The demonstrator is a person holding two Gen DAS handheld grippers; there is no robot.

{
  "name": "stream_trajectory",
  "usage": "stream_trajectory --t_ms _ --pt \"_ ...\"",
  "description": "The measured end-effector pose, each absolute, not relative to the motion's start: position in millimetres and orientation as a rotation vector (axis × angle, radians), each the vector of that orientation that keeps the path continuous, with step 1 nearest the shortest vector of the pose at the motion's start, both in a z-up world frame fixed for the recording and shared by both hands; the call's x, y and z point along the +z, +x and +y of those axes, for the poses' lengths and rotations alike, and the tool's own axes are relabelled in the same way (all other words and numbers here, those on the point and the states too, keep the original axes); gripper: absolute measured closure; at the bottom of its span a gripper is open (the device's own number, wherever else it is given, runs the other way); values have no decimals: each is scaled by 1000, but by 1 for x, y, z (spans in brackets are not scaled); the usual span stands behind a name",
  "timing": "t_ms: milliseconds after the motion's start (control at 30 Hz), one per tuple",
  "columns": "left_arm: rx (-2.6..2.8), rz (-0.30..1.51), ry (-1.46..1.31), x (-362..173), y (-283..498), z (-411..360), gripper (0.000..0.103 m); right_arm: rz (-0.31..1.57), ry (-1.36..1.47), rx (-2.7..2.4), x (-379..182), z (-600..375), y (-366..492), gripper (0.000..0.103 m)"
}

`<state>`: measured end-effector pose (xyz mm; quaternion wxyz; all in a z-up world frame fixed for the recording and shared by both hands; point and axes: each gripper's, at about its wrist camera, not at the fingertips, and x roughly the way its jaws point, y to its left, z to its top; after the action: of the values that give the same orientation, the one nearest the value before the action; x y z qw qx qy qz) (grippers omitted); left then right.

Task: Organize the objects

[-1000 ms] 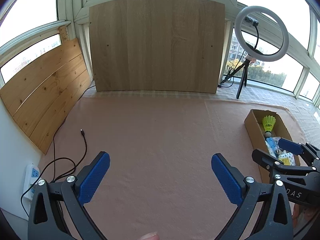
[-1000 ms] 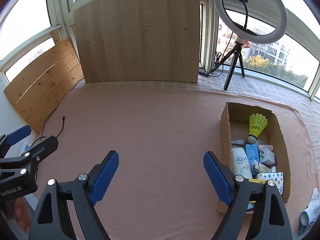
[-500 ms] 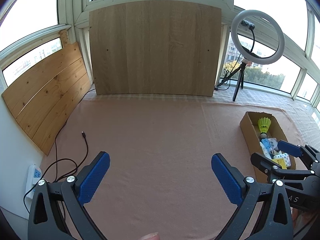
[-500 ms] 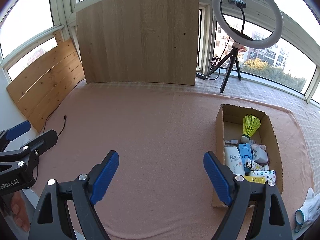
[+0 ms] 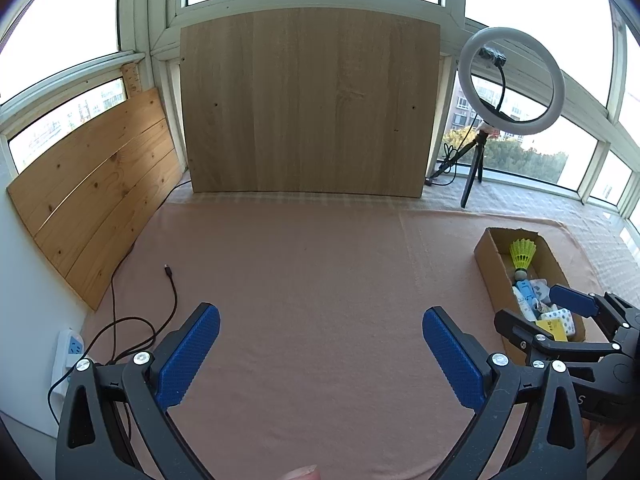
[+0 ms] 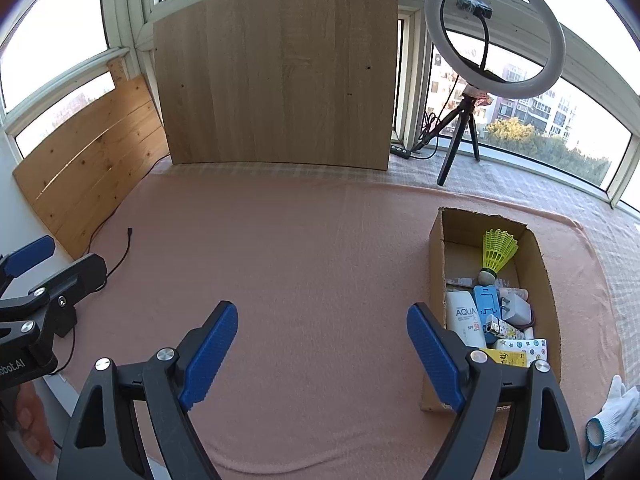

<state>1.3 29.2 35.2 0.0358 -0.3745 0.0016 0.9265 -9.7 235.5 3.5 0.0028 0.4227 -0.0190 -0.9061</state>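
- Two grippers are in view, both empty. The left gripper [image 5: 320, 354] has its blue jaws spread wide over bare pink cloth [image 5: 312, 280]; the right gripper [image 6: 322, 350] is equally wide apart, with nothing between its jaws.
- One cardboard box [image 6: 437, 248] sits on the right side of the cloth, long side running near to far. It lies just right of the right gripper's right jaw.
- One yellow-green shuttlecock [image 6: 498, 250] lies in the far half of the box, its cork tip pointing toward the near end.
- One white tube marked AQUA [image 6: 464, 318] lies along the box's left wall, with one blue stand-like piece [image 6: 487, 304] just to its right and one white plug adapter [image 6: 516, 307] further right.
- At the near end of the box are one white star-patterned packet [image 6: 520, 345] and one yellow card [image 6: 505, 358]; other small pieces there are too crowded to count.
- One white knit glove [image 6: 614, 410] lies at the near right, outside the box.
- One ring light [image 6: 494, 28] on a tripod stands far right.
- Two wooden boards lean against the windows: a large panel [image 5: 310, 104] at the far side and a plank board [image 5: 96, 196] on the left.
- One black cable [image 5: 172, 292] trails over the left of the cloth to one white power strip [image 5: 70, 354] at the near left.
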Motion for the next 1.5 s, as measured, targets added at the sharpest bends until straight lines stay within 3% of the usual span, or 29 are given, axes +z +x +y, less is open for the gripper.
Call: stream_trajectory --t_ms 1500 --pt "2855 2 -1141 38 8 27 0 -60 1336 -2834 2 233 -6 19"
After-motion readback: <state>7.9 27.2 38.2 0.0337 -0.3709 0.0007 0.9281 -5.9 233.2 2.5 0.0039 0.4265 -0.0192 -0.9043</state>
